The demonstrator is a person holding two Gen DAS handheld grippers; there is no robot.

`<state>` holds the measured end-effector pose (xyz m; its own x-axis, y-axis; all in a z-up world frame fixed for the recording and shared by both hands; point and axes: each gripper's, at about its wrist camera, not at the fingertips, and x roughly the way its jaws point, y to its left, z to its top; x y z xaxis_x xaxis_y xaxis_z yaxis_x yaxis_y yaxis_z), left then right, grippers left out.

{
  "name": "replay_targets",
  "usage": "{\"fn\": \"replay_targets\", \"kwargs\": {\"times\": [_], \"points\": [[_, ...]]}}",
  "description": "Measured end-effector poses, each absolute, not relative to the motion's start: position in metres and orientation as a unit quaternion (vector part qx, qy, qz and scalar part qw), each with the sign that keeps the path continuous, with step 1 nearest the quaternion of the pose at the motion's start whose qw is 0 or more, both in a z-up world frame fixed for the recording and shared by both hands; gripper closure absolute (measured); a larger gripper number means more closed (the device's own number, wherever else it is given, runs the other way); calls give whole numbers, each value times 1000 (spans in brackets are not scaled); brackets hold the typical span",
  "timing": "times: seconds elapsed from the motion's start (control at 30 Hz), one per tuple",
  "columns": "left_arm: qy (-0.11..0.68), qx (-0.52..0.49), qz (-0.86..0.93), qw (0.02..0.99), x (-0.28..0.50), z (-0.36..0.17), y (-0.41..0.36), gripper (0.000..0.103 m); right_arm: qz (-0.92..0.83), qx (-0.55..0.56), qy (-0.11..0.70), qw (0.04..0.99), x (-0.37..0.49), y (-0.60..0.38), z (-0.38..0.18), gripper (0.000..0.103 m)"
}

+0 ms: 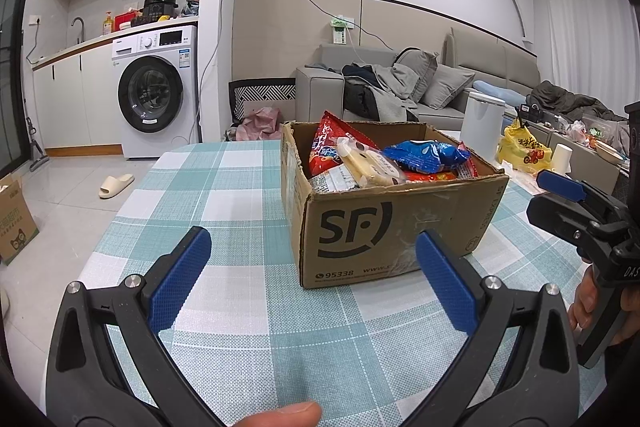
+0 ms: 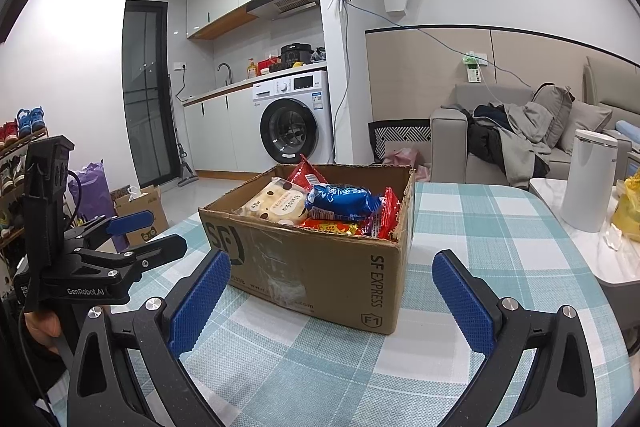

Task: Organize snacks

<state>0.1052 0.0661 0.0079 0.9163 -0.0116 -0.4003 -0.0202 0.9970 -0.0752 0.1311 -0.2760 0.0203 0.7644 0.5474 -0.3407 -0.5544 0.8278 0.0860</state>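
Snacks are sitting in an open cardboard box on the checked desk: blue pack on top, cream pack and red bags beside it. Left gripper and right gripper are both hovering just short of the box, jaws spread wide, holding nothing. White bin and yellow bag are standing off to the right, clear of the box.
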Motion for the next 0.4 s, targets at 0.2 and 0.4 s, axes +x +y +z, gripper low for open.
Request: {"fn": "replay_targets", "kwargs": {"times": [0.2,0.4], "points": [[204,-39,0,978,105,8,65,1,293,-9,179,939,131,-276,20,0],[203,-37,-2,979,109,8,62,1,293,-10,179,939,131,-275,18,0]]}}
